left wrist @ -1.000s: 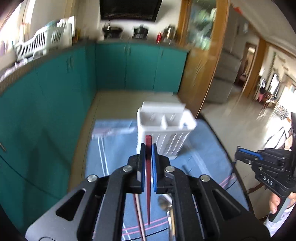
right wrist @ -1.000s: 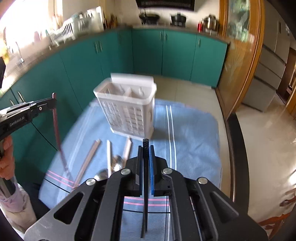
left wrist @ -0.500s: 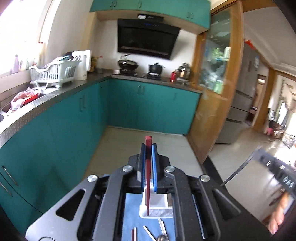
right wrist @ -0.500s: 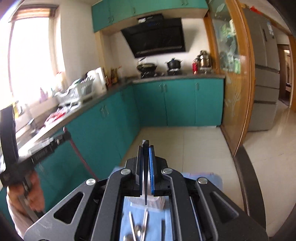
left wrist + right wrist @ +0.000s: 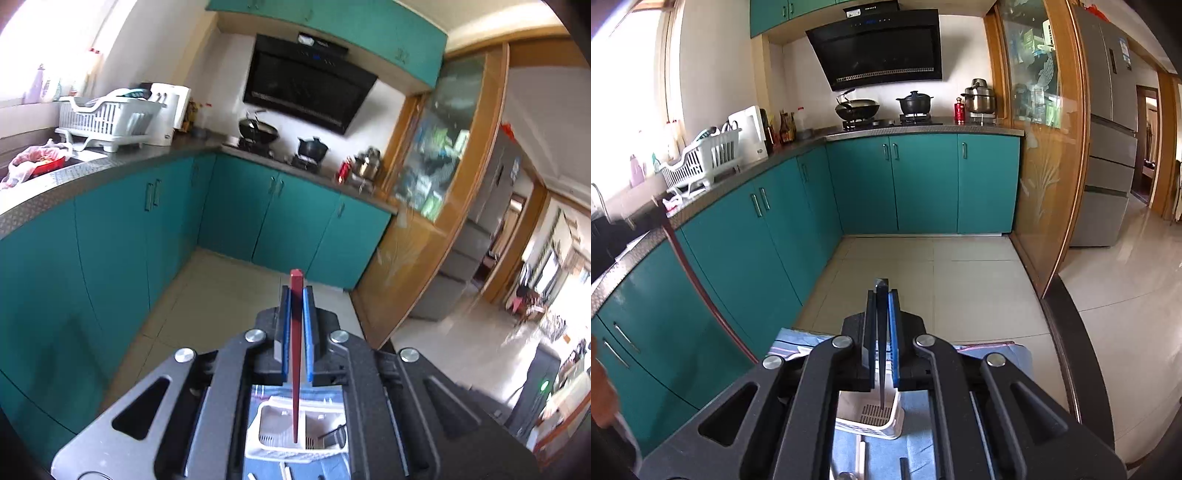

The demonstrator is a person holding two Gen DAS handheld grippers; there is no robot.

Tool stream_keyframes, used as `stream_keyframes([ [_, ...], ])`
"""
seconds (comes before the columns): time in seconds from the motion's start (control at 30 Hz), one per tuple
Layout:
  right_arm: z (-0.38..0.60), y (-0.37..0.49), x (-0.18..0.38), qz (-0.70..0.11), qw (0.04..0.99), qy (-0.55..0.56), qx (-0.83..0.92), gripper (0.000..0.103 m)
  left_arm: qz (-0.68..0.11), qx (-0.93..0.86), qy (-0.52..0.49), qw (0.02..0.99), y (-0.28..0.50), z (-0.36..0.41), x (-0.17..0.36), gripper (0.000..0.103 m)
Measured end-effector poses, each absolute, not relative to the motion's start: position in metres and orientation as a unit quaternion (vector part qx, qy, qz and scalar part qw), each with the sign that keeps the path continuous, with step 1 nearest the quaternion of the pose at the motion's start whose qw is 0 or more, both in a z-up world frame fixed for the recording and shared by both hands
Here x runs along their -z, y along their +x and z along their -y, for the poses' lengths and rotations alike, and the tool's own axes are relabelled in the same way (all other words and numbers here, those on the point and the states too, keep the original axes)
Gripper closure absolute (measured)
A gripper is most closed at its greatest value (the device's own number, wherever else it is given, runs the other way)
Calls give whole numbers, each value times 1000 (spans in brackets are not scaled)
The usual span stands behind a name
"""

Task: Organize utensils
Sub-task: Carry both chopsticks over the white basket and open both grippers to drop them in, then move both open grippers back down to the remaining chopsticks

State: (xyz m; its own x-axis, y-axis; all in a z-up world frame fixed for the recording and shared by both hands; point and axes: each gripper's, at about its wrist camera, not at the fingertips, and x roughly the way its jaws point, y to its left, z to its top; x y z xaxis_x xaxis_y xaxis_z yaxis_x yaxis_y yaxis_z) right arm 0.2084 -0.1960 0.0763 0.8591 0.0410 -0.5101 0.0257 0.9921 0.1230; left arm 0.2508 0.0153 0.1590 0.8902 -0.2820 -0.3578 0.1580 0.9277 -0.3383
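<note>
A red chopstick point(image 5: 295, 354) is clamped between the narrow blue pads of the left gripper point(image 5: 295, 295), its square end standing above the fingertips and its thin tip hanging over the white utensil caddy point(image 5: 266, 439). In the same way, a black chopstick point(image 5: 882, 354) is pinched by the closed jaws of the right gripper point(image 5: 882, 295), with its tip suspended above the perforated floor of the caddy point(image 5: 892, 424). The caddy is set on a blue cloth point(image 5: 916, 443), and both grippers are held above it. In front of the caddy, on the cloth, a pale chopstick point(image 5: 861, 458) and a dark one point(image 5: 904, 467) are seen lying; part of a spoon is just visible beside them. Beyond the caddy, a tiled floor and teal cabinets point(image 5: 923, 184) are seen. Whether either tip touches the caddy cannot be told.
</note>
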Motion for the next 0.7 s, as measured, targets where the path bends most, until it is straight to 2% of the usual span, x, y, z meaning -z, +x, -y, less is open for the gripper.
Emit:
stream_keyframes([
  [0.17, 191, 205, -55, -278, 958, 65, -15, 96, -210, 73, -135, 966, 264, -2, -113, 97],
  [0.33, 198, 194, -35, -285, 956, 68, -7, 96, -250, 67, -147, 955, 271, -3, -58, 97],
  [0.53, 217, 178, -30, -289, 954, 86, 7, 93, -249, 65, -150, 955, 255, -14, -40, 96],
  [0.57, 221, 173, -30, -286, 954, 85, 12, 86, -242, 61, -147, 957, 249, -17, -40, 96],
  [0.6, 224, 167, -30, -283, 955, 86, 17, 73, -236, 58, -145, 959, 243, -20, -40, 95],
  [0.67, 230, 152, -29, -271, 958, 95, 14, 58, -218, 56, -140, 964, 225, -29, -42, 79],
  [0.7, 233, 143, -28, -267, 959, 100, 13, 57, -209, 54, -139, 966, 215, -35, -42, 76],
])
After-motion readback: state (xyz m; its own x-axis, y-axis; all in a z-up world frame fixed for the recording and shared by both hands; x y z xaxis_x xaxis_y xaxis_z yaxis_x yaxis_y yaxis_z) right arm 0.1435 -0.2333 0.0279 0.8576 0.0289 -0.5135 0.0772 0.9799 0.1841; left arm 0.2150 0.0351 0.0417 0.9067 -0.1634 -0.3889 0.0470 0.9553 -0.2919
